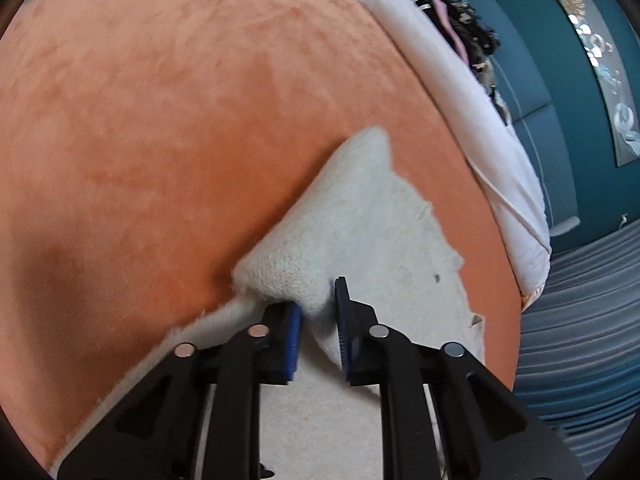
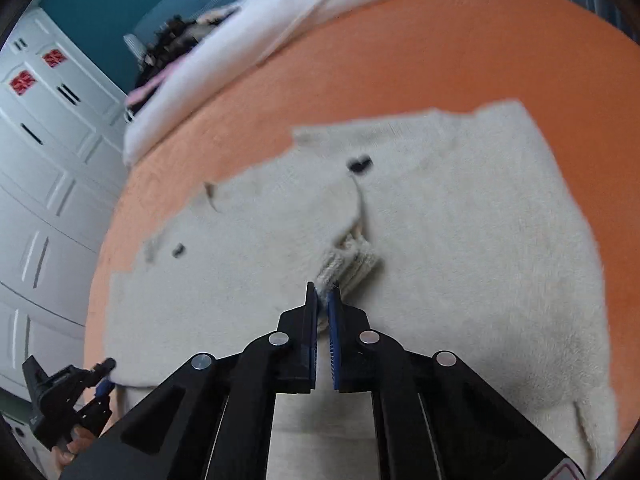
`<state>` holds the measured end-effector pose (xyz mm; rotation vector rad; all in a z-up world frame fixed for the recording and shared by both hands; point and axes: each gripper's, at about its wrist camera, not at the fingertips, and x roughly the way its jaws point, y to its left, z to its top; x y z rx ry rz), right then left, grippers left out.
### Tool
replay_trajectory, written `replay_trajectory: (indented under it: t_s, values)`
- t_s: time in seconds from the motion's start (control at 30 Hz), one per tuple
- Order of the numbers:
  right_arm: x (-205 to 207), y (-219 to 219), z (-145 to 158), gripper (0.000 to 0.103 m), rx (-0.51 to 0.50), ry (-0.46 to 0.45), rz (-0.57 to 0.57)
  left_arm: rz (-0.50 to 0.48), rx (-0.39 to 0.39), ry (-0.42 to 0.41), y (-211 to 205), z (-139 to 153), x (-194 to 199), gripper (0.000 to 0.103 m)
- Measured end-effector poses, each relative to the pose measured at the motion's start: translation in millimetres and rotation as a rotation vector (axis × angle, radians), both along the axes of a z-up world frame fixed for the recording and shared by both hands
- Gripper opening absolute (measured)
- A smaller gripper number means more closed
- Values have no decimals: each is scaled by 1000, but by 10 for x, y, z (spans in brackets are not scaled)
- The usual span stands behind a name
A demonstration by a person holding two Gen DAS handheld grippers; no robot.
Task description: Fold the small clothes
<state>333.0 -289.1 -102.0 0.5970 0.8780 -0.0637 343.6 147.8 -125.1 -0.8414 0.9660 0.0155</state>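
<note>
Our right hand-held gripper (image 2: 323, 294) pinches the cream cardigan's (image 2: 460, 240) ribbed cuff (image 2: 352, 264); our left hand-held gripper (image 1: 318, 308) seems part-open around its edge, which could slip free.

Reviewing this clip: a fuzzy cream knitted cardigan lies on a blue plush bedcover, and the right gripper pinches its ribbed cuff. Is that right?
Not quite: the plush bedcover is orange, not blue; both wrist views show it. The rest holds: the fuzzy cream knitted cardigan lies spread on it, and in the right wrist view the right gripper is nearly closed on the ribbed cuff.
</note>
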Motion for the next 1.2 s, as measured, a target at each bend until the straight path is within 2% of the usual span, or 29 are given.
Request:
replay_trajectory:
  t_s: [0.1,0.17,0.23,0.3,0.33,0.43,0.53,0.57,0.6,0.63,0.67,0.7,0.77,0.8,0.83,0.87,0.93,1.0,1.1,1.2]
  values:
    - [-255,44,616,4,-29,-213,14,-50,76,-31,-38,124,88,14]
    - [-406,-41,704,4,-62,-258,-24,-79,105,-14,-100,51,138,14]
    - [-375,-172,368,4,-70,-155,-57,-97,133,33,-175,-99,156,14]
    - [-255,-288,-312,4,-79,83,-77,-104,140,69,-232,-244,143,13]
    - [-273,-314,-526,4,-61,130,-73,-102,147,57,-240,-249,112,13]
    - [-463,-322,-252,4,-13,-18,-109,-117,173,41,-254,-225,80,14]
    - [-570,-343,-39,4,-28,-102,-138,-125,181,41,-245,-240,82,14]
    - [-573,-345,-112,4,-23,-89,-146,-126,190,41,-253,-246,86,14]
    - [-523,-357,-278,4,-24,-30,-141,-130,206,42,-269,-247,76,14]
    - [-432,-336,-556,2,-37,71,-117,-134,222,40,-286,-246,70,15]
    - [-453,-402,-638,2,-43,63,-103,-139,237,37,-301,-244,62,15]
    - [-466,-394,-564,4,-50,46,-102,-144,246,33,-320,-227,73,15]
    - [-525,-441,-311,5,29,26,-113,-157,244,25,-312,-181,47,17]
    - [-635,-460,-193,6,47,0,-120,-161,233,20,-283,-124,-3,22]
    - [-752,-494,-40,12,38,-36,-128,-157,219,12,-236,-58,-79,33]
    - [-922,-521,130,17,5,-69,-132,-156,202,0,-182,4,-171,40]
    - [-1293,-584,337,46,-54,-83,-133,-140,205,-23,-27,153,-466,63]
    - [-1774,-693,399,56,-90,-57,-132,-133,243,-29,154,255,-874,73]
    - [-2453,-750,236,58,-96,58,-130,-144,258,15,382,242,-1469,78]
    - [-3134,-649,-65,60,-12,174,-122,-163,209,93,520,88,-2052,84]
